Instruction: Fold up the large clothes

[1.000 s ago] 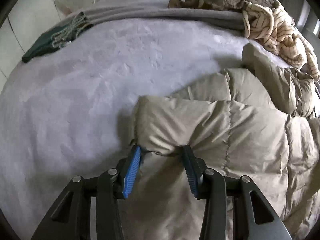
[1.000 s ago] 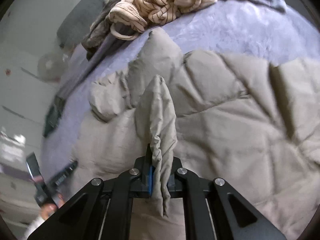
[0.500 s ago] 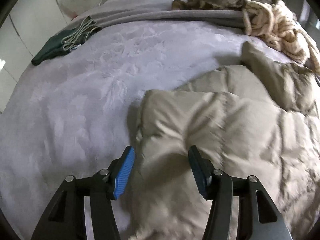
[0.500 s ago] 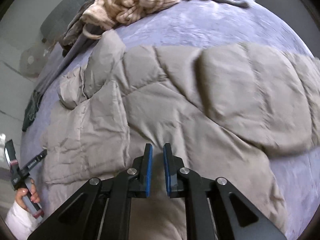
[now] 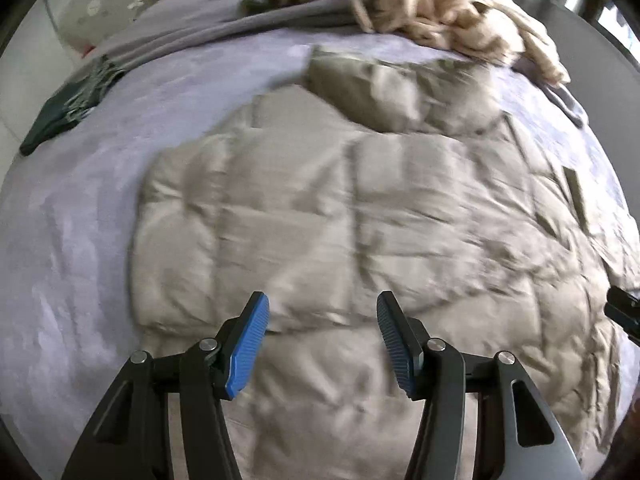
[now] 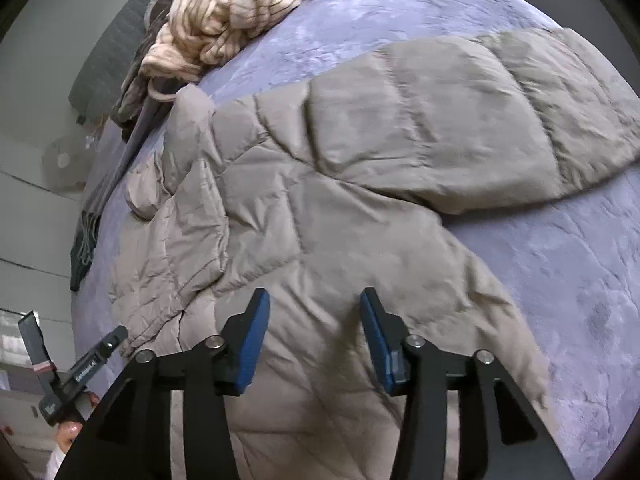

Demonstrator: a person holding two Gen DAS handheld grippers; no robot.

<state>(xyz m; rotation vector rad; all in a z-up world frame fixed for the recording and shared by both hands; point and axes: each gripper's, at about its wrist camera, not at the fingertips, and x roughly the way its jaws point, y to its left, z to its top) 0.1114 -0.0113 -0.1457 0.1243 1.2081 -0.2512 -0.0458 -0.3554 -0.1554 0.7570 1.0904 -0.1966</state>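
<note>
A large beige puffer jacket lies spread on the lavender bed cover. My left gripper hovers over its near part. The blue pads are apart and opening, with nothing pinched between them. In the right wrist view the jacket stretches one sleeve out to the right. My right gripper hangs above the jacket's lower part, its jaws opening and holding nothing. The left gripper shows at the lower left, held by a hand.
A heap of cream striped knitwear and brown clothes lies at the bed's far end beside a folded grey blanket. A dark green cloth lies at the far left edge. A round fan stands beyond the bed.
Both grippers have let go of the jacket folds they pinched, and their jaws have spread. Both have shifted across the jacket, which now lies flatter on the bed.
</note>
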